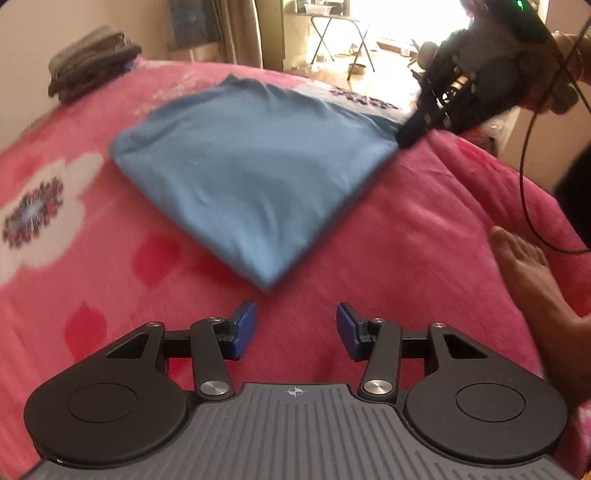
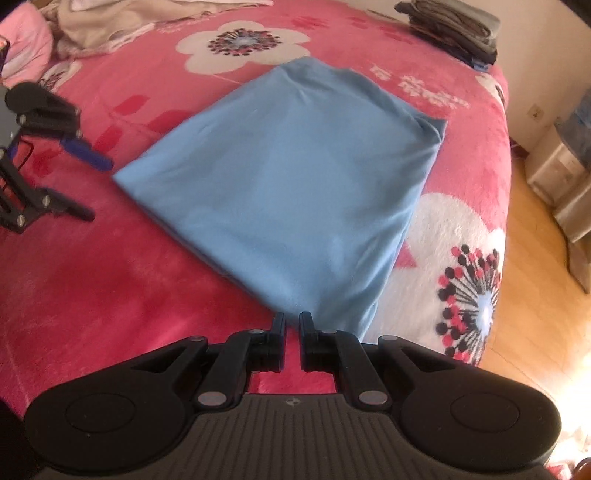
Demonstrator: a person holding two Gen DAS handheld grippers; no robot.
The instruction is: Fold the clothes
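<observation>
A blue garment lies folded into a flat square on the pink flowered blanket. My left gripper is open and hovers just short of the garment's near corner, touching nothing. My right gripper has its jaws nearly together at the opposite corner, which is pinched between the fingers. That corner itself is hidden under the fingers.
A stack of folded dark clothes sits at the bed's far corner. A beige cloth heap lies at the back. A person's bare foot rests on the blanket. The wooden floor and white drawers lie past the bed's edge.
</observation>
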